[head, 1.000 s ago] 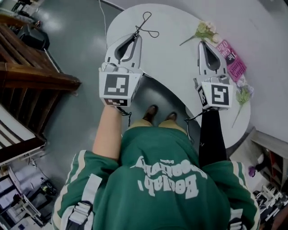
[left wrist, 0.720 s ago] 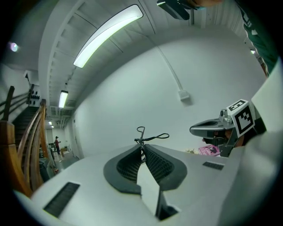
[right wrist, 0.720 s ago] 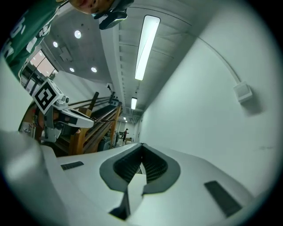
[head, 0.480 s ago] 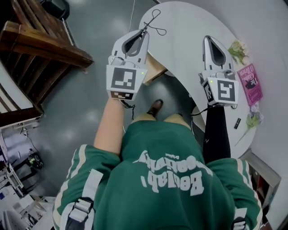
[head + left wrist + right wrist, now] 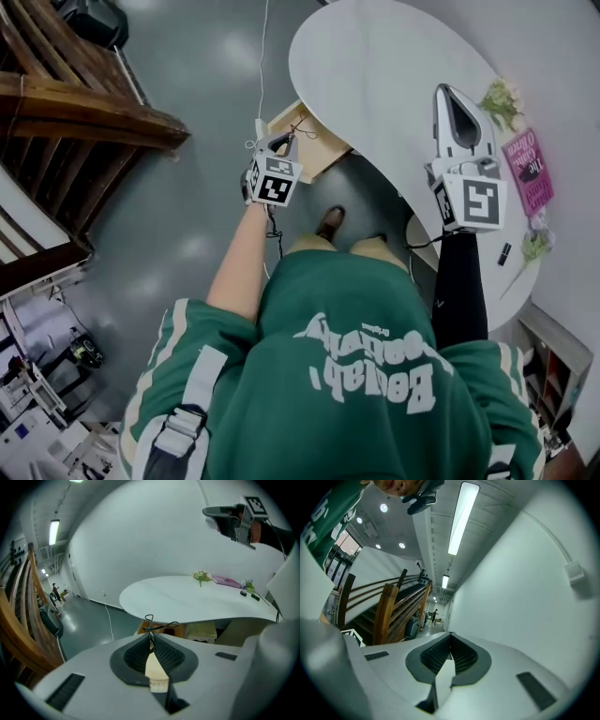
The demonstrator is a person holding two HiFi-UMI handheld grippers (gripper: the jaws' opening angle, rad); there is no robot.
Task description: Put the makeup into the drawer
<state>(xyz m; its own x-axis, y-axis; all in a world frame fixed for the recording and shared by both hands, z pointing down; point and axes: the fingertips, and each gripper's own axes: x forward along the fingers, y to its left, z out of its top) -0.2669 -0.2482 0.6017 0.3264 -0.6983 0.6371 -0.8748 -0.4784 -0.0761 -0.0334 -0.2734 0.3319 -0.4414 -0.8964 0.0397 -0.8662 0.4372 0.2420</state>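
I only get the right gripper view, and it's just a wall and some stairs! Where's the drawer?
Observer: The wooden drawer sticks out from under the white table, close to the left gripper.
Operator: Is that gripper holding something?
Observer: Yes, its jaws are shut on a thin black wire loop.
Operator: Is there any makeup on the table?
Observer: A small black tube, maybe makeup, lies by a flower at the table's right end.
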